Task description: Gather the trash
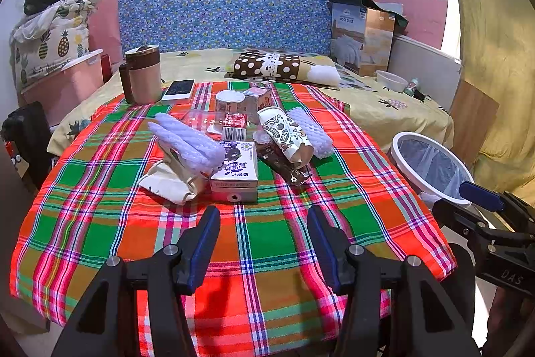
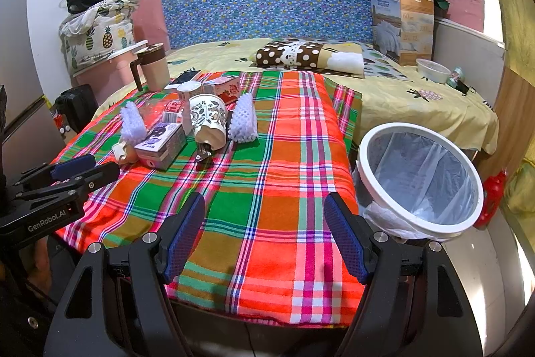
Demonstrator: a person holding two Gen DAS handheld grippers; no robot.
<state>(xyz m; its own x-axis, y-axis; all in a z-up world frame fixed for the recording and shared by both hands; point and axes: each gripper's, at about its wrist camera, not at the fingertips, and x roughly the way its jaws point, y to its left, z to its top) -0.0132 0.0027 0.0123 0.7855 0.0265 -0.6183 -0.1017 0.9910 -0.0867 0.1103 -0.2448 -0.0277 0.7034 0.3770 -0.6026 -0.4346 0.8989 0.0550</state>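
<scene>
A pile of trash lies on the plaid cloth (image 1: 100,206): a milk carton (image 1: 234,169), a tipped patterned paper cup (image 1: 287,132), two white foam nets (image 1: 190,139), a crumpled paper bag (image 1: 170,179), a brown wrapper (image 1: 284,166) and a clear plastic box (image 1: 230,126). My left gripper (image 1: 262,211) hovers open just short of the carton, nothing between its fingers. My right gripper (image 2: 264,201) is open and empty over bare cloth, with the paper cup (image 2: 207,119) far to its left. A white-rimmed bin (image 2: 434,227) with a plastic liner stands beside the bed at the right.
A brown and beige mug (image 1: 143,76) and a phone (image 1: 179,89) sit behind the pile. Further back on the bed are a dotted pillow (image 1: 267,66), a quilt box (image 1: 362,39) and a plastic bowl (image 1: 391,81). A pink storage box (image 1: 67,82) stands at the left.
</scene>
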